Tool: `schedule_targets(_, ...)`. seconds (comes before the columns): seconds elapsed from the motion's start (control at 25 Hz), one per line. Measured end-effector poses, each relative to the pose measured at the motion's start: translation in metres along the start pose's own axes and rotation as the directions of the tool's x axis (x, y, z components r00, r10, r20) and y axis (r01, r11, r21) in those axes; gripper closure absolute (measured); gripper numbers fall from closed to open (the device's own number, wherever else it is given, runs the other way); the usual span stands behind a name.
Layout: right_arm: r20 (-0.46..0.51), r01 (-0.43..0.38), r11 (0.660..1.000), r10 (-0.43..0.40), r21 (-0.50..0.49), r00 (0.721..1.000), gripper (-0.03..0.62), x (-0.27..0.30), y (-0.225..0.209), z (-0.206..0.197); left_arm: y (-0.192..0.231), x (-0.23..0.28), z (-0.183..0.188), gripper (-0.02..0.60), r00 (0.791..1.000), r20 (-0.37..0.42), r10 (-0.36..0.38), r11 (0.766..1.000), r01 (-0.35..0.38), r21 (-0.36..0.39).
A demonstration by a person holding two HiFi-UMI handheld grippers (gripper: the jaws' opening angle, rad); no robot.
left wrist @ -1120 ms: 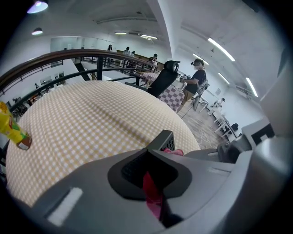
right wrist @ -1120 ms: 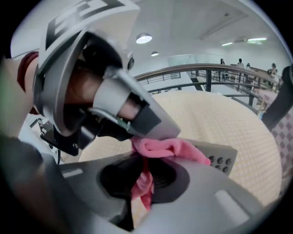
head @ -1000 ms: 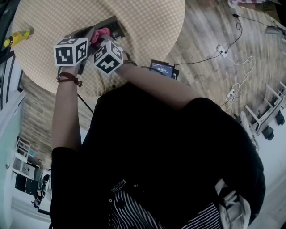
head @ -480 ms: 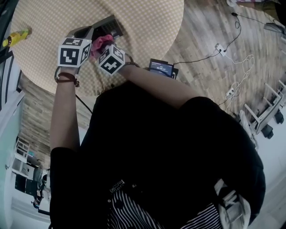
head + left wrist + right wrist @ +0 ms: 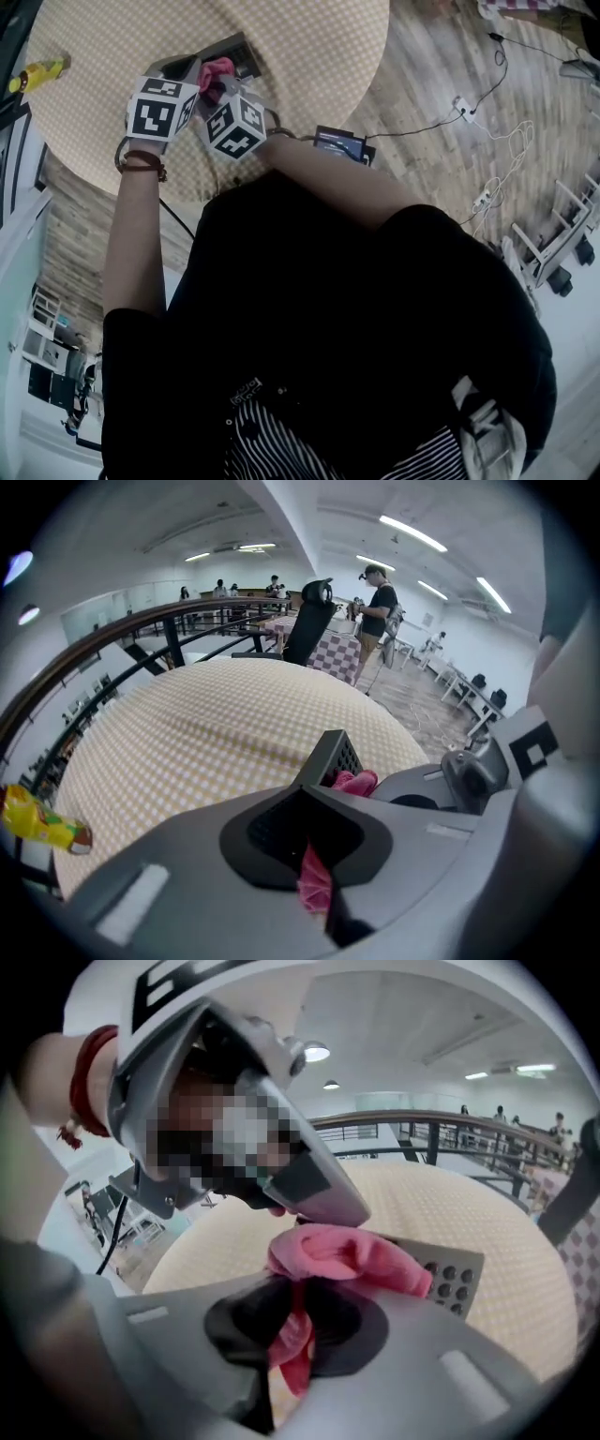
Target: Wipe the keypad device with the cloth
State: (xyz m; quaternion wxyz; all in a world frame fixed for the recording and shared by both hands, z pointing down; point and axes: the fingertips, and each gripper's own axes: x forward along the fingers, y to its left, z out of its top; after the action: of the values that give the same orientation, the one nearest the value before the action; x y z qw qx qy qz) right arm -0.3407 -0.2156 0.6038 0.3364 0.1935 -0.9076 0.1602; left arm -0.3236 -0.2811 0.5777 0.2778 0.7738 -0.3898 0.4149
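Left tongs [image 5: 317, 799] are pinched narrow on the near end of the keypad device [image 5: 335, 755], holding it tilted above the checked counter [image 5: 309, 56], in from the edge nearest me; a sliver of pink shows in the slit between the jaws. Right tongs [image 5: 295, 1312] are clamped on the pink cloth [image 5: 342, 1255], whose bunched end is pressed on the device's button face. A yellow packet [image 5: 37, 822] lies at the counter's left edge, well apart.

Cloth [image 5: 217, 69] slid back up keypad device [image 5: 232, 49] after dipping lower; left gripper [image 5: 184, 79] edged right, cube now nearly touching right gripper [image 5: 221, 92].
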Motion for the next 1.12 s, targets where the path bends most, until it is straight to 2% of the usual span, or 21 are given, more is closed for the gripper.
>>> schedule_targets(0.08,-0.005,-0.010,0.997,0.011,0.077,1.000,0.546,0.000,0.000,-0.006,-0.003,-0.001,0.001,0.583,0.999,-0.015,0.043,0.995,-0.041,0.092)
schedule_targets(0.16,-0.023,-0.027,0.992,0.030,0.121,0.999,0.546,-0.001,0.002,-0.019,-0.007,-0.001,0.002,0.583,0.997,-0.026,0.067,0.987,-0.063,0.149)
schedule_targets(0.32,-0.095,-0.055,0.984,0.072,0.172,0.993,0.548,0.003,0.009,-0.047,-0.004,-0.002,-0.001,0.583,0.998,-0.003,0.060,0.991,-0.060,0.124)
schedule_targets(0.64,-0.170,-0.074,0.957,0.125,0.279,0.977,0.548,0.006,0.021,-0.052,0.001,-0.013,-0.007,0.583,0.993,0.066,0.093,0.990,-0.099,0.100)
schedule_targets(0.72,-0.164,-0.086,0.944,0.144,0.319,0.976,0.548,0.004,0.023,-0.047,0.004,-0.014,-0.005,0.581,0.991,0.084,0.103,0.991,-0.110,0.078)
schedule_targets(0.8,-0.151,-0.112,0.950,0.162,0.292,0.975,0.548,0.000,0.027,-0.038,0.010,-0.022,0.003,0.581,0.984,0.133,0.121,0.991,-0.126,0.033)
schedule_targets(1.0,-0.118,-0.166,0.960,0.195,0.224,0.974,0.548,-0.041,0.043,-0.028,0.001,-0.079,0.017,0.581,0.940,0.290,0.181,0.979,-0.144,-0.144)
schedule_targets(1.12,-0.090,-0.181,0.955,0.207,0.236,0.974,0.548,-0.069,0.047,-0.017,-0.012,-0.112,0.011,0.581,0.914,0.355,0.195,0.964,-0.113,-0.240)
